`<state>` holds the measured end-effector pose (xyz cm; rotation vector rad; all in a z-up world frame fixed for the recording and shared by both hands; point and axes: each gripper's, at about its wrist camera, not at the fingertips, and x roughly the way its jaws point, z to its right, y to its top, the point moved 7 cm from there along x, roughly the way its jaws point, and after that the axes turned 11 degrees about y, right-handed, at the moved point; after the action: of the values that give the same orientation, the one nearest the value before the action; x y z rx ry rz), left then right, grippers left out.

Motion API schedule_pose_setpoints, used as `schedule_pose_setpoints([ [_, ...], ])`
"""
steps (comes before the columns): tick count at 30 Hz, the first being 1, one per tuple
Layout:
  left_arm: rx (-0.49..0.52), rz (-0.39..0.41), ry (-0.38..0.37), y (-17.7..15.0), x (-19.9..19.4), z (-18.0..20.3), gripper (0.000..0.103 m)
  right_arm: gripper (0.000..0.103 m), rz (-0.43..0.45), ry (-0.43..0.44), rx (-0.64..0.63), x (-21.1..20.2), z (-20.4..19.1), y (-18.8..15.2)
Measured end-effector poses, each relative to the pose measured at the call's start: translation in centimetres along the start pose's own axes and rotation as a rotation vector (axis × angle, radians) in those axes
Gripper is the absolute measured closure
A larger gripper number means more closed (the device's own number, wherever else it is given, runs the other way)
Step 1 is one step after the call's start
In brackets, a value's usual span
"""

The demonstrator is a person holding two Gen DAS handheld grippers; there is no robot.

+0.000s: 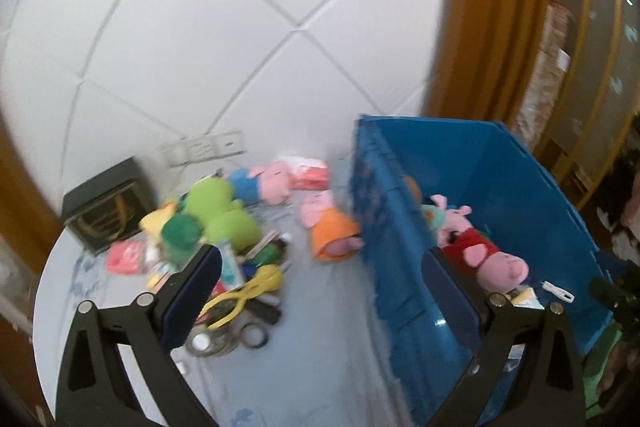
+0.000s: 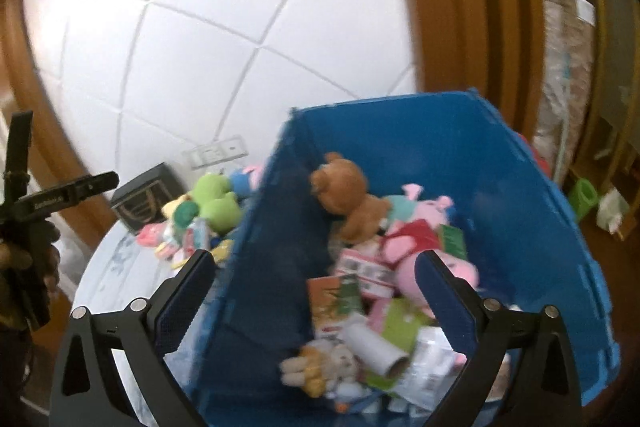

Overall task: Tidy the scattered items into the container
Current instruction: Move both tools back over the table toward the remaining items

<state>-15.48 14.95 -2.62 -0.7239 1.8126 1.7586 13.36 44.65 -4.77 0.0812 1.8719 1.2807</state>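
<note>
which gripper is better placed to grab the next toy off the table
Left. The left gripper is open and empty, facing the pile on the table, with the orange pig just ahead. The right gripper is open over the blue bin, away from the pile.

You have one blue container [image 2: 500,187]. Inside the container: one brown bear [image 2: 344,195], two pink pig toys [image 1: 486,259]. Left of the container, on the counter [image 1: 320,307]: two pig toys [image 1: 332,231], one green plush [image 1: 224,215], one yellow scissors [image 1: 244,293], one black box [image 1: 106,213].
</note>
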Motion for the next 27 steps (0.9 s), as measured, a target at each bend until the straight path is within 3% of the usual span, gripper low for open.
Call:
schedule_pose_setpoints([
  [14,-0.047,-0.062,0.137,-6.0,0.3,-13.8,0.002,0.002,-0.052,0.115,-0.114,5.7,-12.6,-1.4],
  [27,-0.033,-0.219,0.131,-13.9,6.8,-21.9,0.002,0.002,-0.174,0.14,-0.128,13.8,-20.1,-6.7],
])
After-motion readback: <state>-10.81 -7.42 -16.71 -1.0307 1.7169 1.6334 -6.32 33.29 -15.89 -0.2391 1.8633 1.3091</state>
